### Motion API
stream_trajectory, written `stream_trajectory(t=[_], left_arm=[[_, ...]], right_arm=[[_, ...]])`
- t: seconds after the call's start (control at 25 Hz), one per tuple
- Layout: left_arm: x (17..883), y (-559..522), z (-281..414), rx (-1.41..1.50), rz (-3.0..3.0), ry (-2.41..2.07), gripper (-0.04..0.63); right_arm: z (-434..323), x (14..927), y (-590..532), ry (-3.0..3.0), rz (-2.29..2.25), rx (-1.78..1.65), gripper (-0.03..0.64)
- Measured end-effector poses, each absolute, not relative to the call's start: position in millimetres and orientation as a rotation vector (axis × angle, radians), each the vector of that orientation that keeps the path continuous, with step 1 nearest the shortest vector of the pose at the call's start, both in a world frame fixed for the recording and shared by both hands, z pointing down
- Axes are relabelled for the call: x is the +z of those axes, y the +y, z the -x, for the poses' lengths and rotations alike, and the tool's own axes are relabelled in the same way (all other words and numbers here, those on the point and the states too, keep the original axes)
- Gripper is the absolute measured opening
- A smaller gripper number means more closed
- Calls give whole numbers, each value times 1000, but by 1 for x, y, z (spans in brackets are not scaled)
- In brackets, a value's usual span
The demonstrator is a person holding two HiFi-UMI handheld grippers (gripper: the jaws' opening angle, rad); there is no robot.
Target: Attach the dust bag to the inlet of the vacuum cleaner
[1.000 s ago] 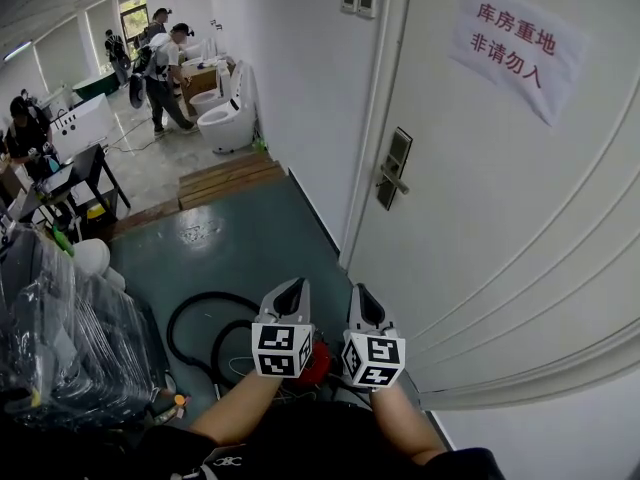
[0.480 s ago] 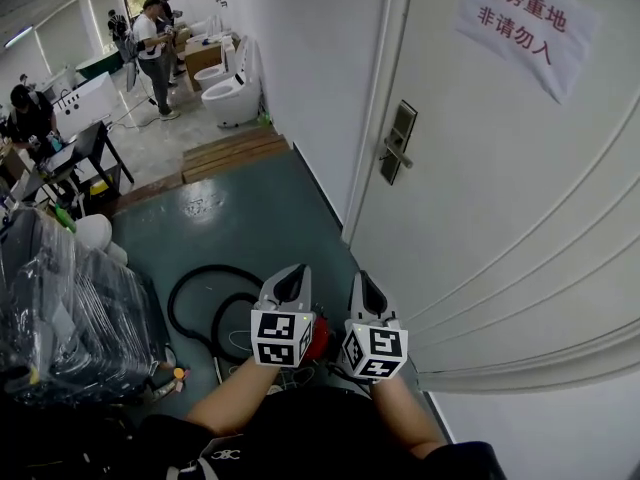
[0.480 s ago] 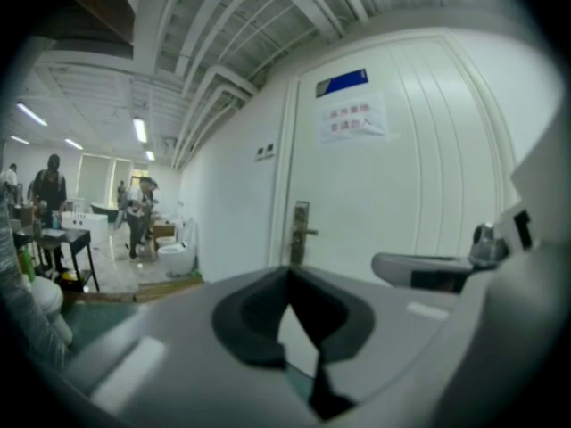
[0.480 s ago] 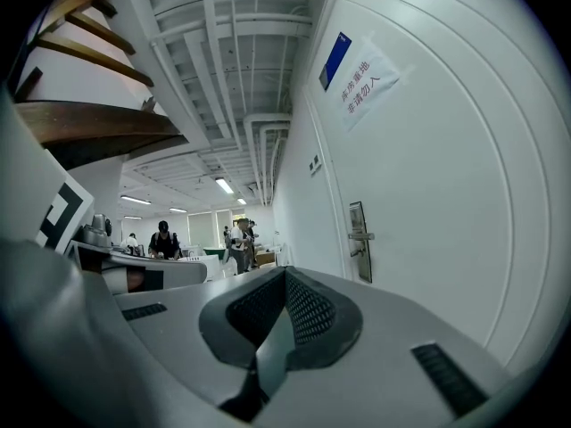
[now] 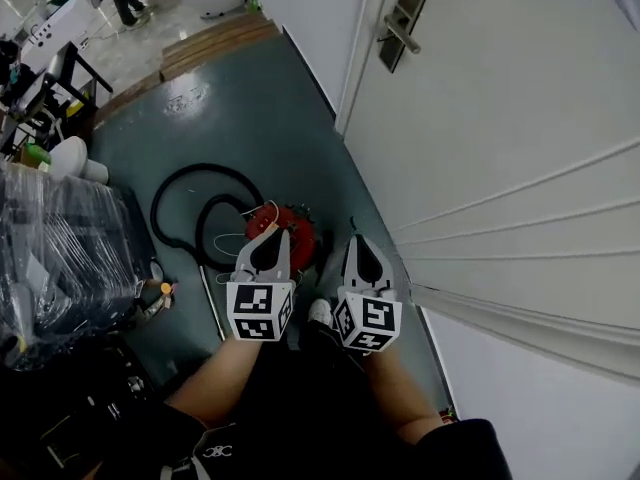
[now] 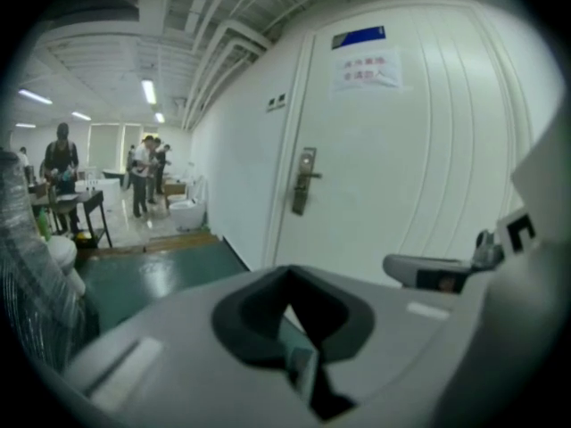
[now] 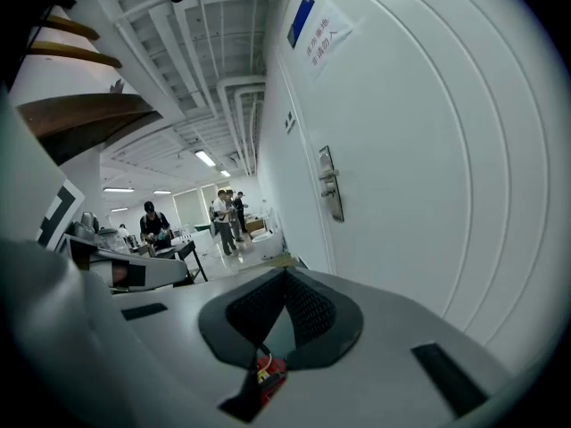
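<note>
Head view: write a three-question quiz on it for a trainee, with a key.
1. True or false: the left tongs hold a dust bag.
2. What colour is the vacuum cleaner? A blue, B red, C yellow.
3. Name the black thing that lies in loops to the left of the vacuum cleaner in the head view.

Key
1. False: the tongs are shut with nothing between them.
2. B.
3. The hose.
</note>
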State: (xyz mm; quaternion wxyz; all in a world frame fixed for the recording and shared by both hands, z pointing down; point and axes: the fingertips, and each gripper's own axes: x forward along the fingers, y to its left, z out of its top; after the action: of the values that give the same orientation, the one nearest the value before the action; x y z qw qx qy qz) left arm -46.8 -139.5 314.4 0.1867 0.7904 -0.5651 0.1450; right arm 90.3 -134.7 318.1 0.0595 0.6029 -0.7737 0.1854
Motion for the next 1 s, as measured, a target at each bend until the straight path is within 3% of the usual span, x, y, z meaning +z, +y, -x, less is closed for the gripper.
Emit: stream_trajectory(t=[0.2, 1.0], left_arm=[[326, -135, 27, 382, -2228, -1585, 0], [172, -145, 19, 172, -2451, -1798, 0]], right_arm=[[-94, 326, -136, -2347, -1783, 538, -2], [-67, 163, -155, -2631, -1729, 126, -2]])
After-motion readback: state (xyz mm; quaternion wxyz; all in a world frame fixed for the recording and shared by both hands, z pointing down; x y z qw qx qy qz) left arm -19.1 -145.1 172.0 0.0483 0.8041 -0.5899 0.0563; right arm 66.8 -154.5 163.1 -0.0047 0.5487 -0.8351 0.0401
